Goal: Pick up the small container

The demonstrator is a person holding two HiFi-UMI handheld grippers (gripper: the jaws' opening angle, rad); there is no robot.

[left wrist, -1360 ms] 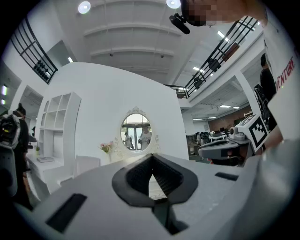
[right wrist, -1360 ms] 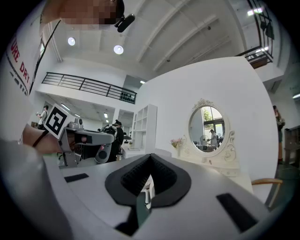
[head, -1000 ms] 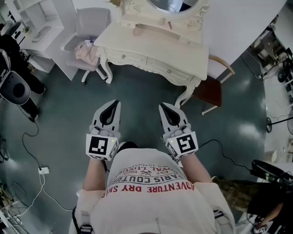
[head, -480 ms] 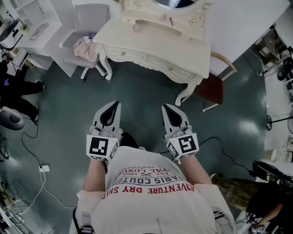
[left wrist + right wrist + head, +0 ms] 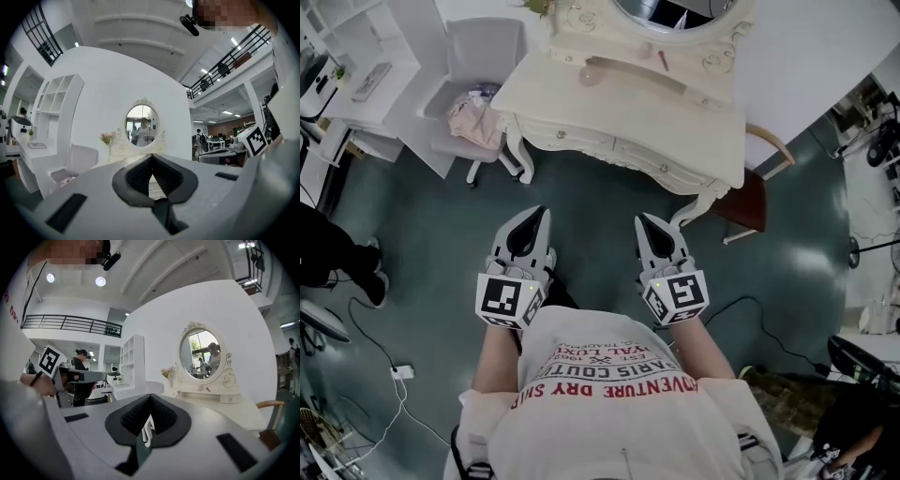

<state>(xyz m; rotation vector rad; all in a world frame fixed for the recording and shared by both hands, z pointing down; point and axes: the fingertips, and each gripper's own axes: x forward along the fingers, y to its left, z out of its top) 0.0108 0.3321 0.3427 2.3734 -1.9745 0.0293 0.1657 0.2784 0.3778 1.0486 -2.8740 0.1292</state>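
A cream dressing table (image 5: 675,131) with an oval mirror stands ahead of me at the top of the head view. On its top lie a small pale pink thing (image 5: 585,77), which may be the small container, and a thin red stick (image 5: 663,59). My left gripper (image 5: 541,213) and right gripper (image 5: 641,219) hover side by side over the floor, well short of the table. Both are shut and hold nothing. The left gripper (image 5: 151,157) points at the mirror (image 5: 142,124). The right gripper (image 5: 150,397) has the table (image 5: 220,401) off to its right.
A white swivel chair with pink cloth (image 5: 478,108) stands left of the table. A wooden chair with a red seat (image 5: 742,195) stands at its right. White shelves (image 5: 356,66) line the far left. Cables and a power strip (image 5: 401,372) lie on the floor, and a person's legs (image 5: 333,258) are at left.
The dressing table has drawn closer and slid a little right in the head view. The person at left has moved down the frame. Both grippers keep their pose and stay shut.
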